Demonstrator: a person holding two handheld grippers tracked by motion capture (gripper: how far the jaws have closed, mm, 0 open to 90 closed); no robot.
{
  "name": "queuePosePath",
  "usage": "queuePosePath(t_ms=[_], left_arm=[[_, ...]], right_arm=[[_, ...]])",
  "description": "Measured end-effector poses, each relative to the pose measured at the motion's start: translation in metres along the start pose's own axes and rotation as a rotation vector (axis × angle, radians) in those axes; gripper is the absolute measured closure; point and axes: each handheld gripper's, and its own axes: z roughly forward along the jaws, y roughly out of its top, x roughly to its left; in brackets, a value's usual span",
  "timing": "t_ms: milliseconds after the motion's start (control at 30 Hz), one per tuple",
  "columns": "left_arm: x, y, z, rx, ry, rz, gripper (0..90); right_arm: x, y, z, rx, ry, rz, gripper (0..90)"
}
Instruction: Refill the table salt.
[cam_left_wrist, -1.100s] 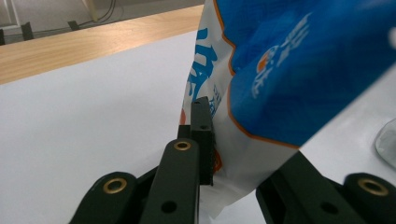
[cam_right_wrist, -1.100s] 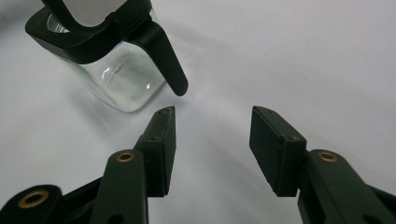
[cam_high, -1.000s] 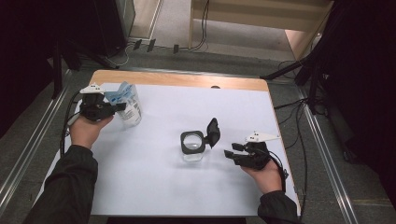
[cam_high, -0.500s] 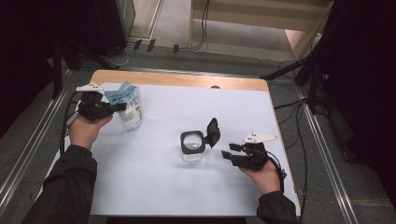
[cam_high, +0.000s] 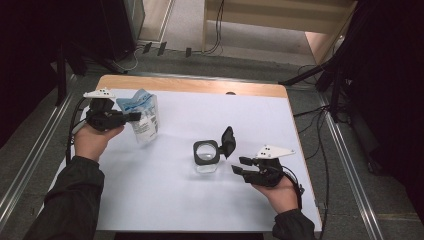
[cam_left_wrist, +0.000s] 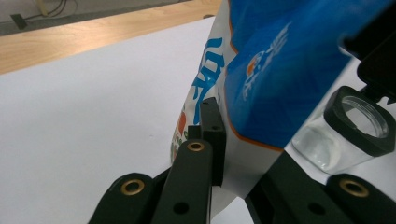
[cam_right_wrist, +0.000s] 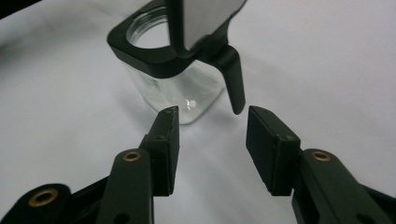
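In left gripper (cam_high: 131, 118): pouch (cam_high: 142, 117) upright, slightly tilted.

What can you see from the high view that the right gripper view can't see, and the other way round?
High view: the left tool pinching a blue-and-white pouch, both hands, and the table's wooden edge. Right gripper view: a close look along the right tool, its jaws apart with nothing between them, just short of the jar. Both: the empty glass jar with its black lid flipped open, on the white tabletop.

White table (cam_high: 165, 200) with wooden far edge (cam_high: 200, 85); cables (cam_high: 217, 30) beyond
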Motion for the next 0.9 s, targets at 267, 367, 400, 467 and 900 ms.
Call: queuePosePath(t_ms=[267,367,400,467,900], left_arm=[[-0.012,-0.001,-0.003,0.007,-0.040,-0.005,90.0],[-0.015,0.000,-0.004,0.005,-0.030,0.013,90.0],[-0.017,0.000,-0.004,0.000,-0.027,0.013,90.0],[-0.020,0.000,-0.005,0.002,-0.024,0.028,90.0],[-0.026,-0.002,-0.015,0.001,-0.050,0.004,90.0]], right_arm=[[0.026,0.003,-0.001,0.007,0.039,-0.013,64.4],[0.032,0.004,0.000,0.007,0.050,-0.016,65.0],[0.034,0.005,-0.001,0.010,0.059,-0.017,65.3],[0.042,0.007,0.000,-0.001,0.084,-0.030,65.2],[0.075,0.028,0.013,-0.015,0.164,-0.076,66.0]])
